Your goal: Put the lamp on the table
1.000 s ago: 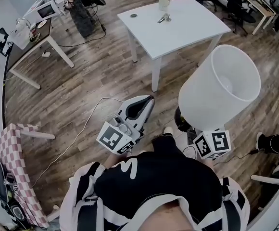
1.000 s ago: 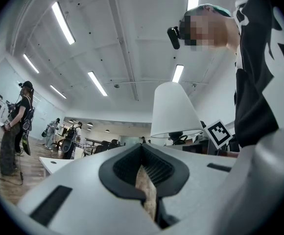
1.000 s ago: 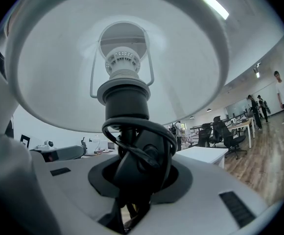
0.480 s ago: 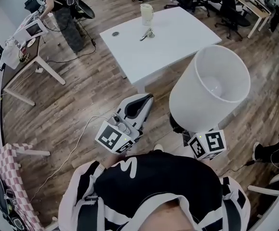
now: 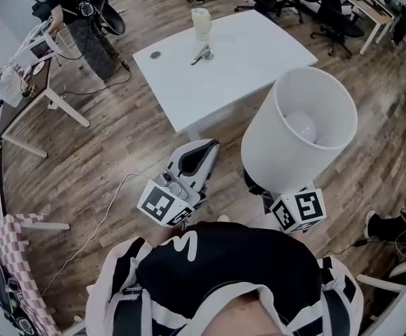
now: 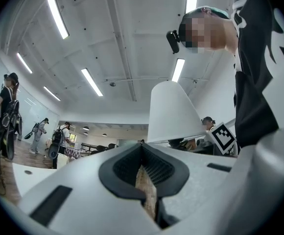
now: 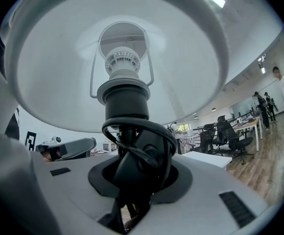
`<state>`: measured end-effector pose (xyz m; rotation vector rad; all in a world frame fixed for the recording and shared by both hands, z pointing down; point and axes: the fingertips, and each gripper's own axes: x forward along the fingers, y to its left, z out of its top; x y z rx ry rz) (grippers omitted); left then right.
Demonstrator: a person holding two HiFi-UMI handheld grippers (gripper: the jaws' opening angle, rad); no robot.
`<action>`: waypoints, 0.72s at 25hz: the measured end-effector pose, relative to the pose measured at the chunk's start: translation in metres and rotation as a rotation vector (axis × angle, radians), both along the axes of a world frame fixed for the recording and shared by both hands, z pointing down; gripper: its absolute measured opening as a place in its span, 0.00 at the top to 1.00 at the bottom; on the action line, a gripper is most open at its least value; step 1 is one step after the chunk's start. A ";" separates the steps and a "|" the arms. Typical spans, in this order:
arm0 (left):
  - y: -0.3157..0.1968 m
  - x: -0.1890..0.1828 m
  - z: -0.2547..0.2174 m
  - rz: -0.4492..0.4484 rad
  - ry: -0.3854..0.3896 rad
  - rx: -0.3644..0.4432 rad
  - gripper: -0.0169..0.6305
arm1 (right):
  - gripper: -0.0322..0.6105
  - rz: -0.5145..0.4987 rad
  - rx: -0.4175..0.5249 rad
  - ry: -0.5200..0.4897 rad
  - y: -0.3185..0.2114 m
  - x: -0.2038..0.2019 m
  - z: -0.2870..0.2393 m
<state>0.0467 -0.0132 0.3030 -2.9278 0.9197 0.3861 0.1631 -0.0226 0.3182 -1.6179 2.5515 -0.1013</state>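
Observation:
The lamp's white shade (image 5: pixel 301 128) hangs open-end up in front of me in the head view, with the bulb visible inside. My right gripper (image 7: pixel 137 175) is shut on the lamp's black stem (image 7: pixel 132 146), which has a black cord looped round it; its marker cube (image 5: pixel 297 210) shows below the shade. My left gripper (image 5: pixel 201 152) is beside the lamp to the left, shut, with nothing between its jaws. The white table (image 5: pixel 259 54) stands just ahead on the wood floor. The shade (image 6: pixel 174 114) also appears in the left gripper view.
On the table are a pale jug (image 5: pixel 201 23), a bunch of keys (image 5: pixel 201 54) and a small dark disc (image 5: pixel 155 54). A desk (image 5: pixel 31 68) with a person is at the far left, office chairs (image 5: pixel 329 9) at the back. A white cable (image 5: pixel 112 198) lies on the floor.
The white table has come nearer and slid left in the head view. Both grippers and the lamp keep the same places in front of me.

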 end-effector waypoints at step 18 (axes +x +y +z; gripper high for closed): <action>-0.014 -0.017 0.007 -0.089 -0.012 -0.026 0.97 | 0.78 -0.047 -0.032 -0.014 -0.020 -0.005 0.008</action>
